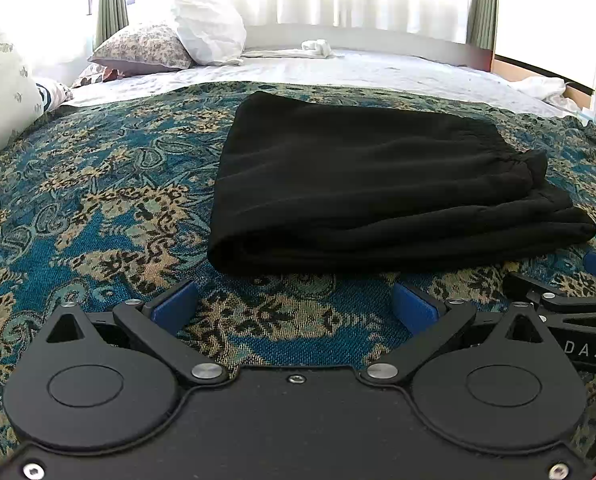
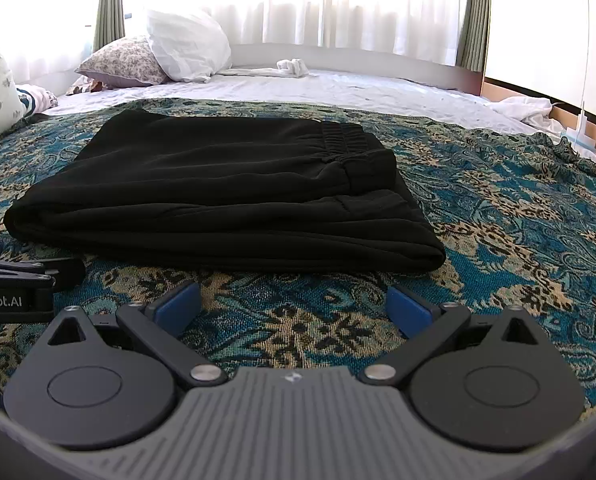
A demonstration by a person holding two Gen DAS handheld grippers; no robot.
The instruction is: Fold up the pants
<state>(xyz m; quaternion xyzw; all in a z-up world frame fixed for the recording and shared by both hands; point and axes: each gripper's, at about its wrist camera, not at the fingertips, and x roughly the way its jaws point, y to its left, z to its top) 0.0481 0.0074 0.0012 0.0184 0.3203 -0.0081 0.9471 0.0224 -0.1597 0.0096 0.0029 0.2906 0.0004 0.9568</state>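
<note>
**Pants folded on the bed, both grippers empty**

Black pants (image 1: pixel 382 196) sit folded in a flat stack on the patterned spread (image 1: pixel 97 208), elastic waistband on top toward the right. Left gripper (image 1: pixel 295 308) is just short of the near edge w/ fingers wide apart, nothing in them. Right gripper (image 2: pixel 293 304) same deal, spread wide & not touching the cloth; the two sit side by side. Nothing btwn them and the pants. Further back: white sheet (image 2: pixel 338 88), floral pillow (image 2: pixel 121 60), white pillow (image 2: pixel 185 44), small white bundle (image 2: pixel 291 66), curtains (image 2: pixel 107 0).
</note>
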